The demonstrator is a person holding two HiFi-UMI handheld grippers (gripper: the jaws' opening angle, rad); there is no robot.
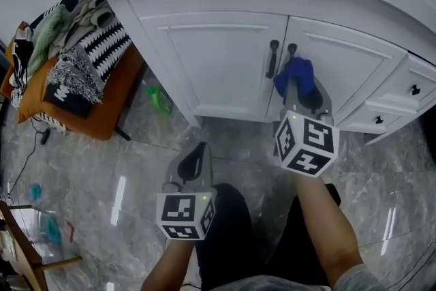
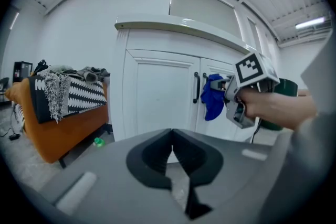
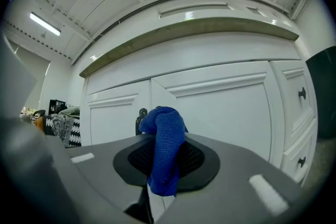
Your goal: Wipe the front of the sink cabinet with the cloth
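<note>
The white sink cabinet has two doors with dark handles at the middle seam. My right gripper is shut on a blue cloth, held just in front of the right door beside the handles. In the right gripper view the blue cloth hangs bunched between the jaws, with the doors close behind. My left gripper is lower and further back from the cabinet, shut with nothing in it. The left gripper view shows its closed jaws, the cabinet and the blue cloth.
An orange bench piled with patterned cushions and clothes stands left of the cabinet. A green bottle lies on the marble floor by the cabinet's corner. Drawers with dark knobs sit at the right. My legs are below.
</note>
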